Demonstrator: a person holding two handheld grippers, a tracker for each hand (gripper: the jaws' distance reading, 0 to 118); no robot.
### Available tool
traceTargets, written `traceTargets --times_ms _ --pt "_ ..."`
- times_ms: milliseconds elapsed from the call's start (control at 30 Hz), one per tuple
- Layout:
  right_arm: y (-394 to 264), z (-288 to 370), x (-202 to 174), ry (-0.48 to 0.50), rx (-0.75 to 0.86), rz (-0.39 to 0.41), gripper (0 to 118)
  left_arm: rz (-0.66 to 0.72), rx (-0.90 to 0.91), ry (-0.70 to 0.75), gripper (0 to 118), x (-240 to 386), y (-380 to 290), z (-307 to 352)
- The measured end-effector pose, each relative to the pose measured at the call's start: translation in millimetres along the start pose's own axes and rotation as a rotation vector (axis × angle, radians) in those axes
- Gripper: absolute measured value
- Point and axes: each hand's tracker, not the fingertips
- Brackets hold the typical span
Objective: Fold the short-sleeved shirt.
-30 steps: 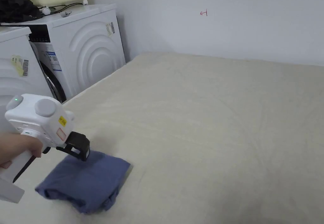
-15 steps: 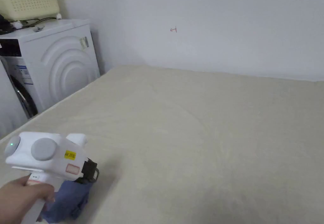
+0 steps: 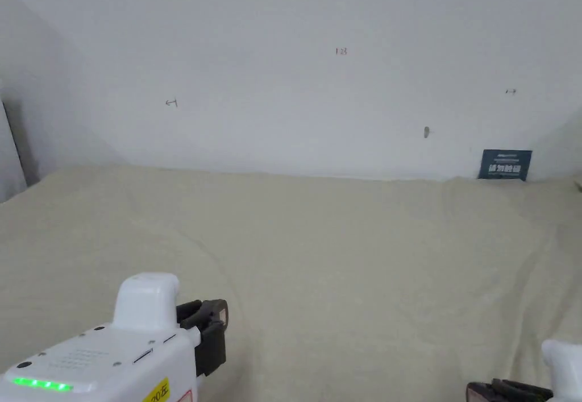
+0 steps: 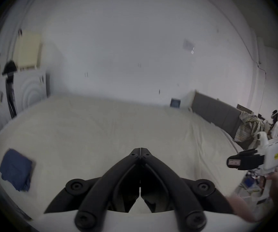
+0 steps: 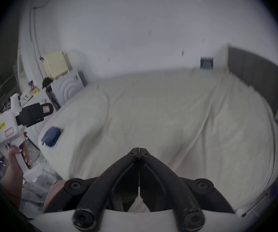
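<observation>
Two grippers checked. I find my left gripper with fingers pressed together on nothing, held above the cream-sheeted bed. My right gripper likewise has its fingers closed and empty. I note the folded dark-blue short-sleeved shirt lying flat near the bed's left corner, well apart from both, near the white washing machine.

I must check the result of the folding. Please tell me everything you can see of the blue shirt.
The blue shirt is dark blue, soft-looking cloth, folded into a compact, roughly rectangular bundle with slightly uneven, rumpled edges on one side. It lies flat on the cream bed cover, near the bed's corner on the washing machine side. Nothing but the cover touches it; both grippers are away from it. The picture is blurred, so finer details cannot be told.
</observation>
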Motion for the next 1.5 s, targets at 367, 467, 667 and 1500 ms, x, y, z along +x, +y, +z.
traceTargets --times_ms 367,467,667,1500 --pt "-28.6 61.5 -27.4 -0.318 0.7 0.105 0 -0.209 0.467 0.238 0 63.6 -14.6 61.3" --pt "-35.1 59.3 -30.4 -0.328 0.741 0.119 0 -0.184 0.441 0.213 0 66.6 -21.7 58.3" --pt "-35.9 47.4 -26.3 -0.348 0.671 0.12 12 -0.213 0.45 0.255 3 72.9 -27.6 54.4" --pt "-29.5 35.4 -45.5 -0.365 0.617 0.237 94 -0.307 0.448 0.255 118 81.7 -20.6 56.9"
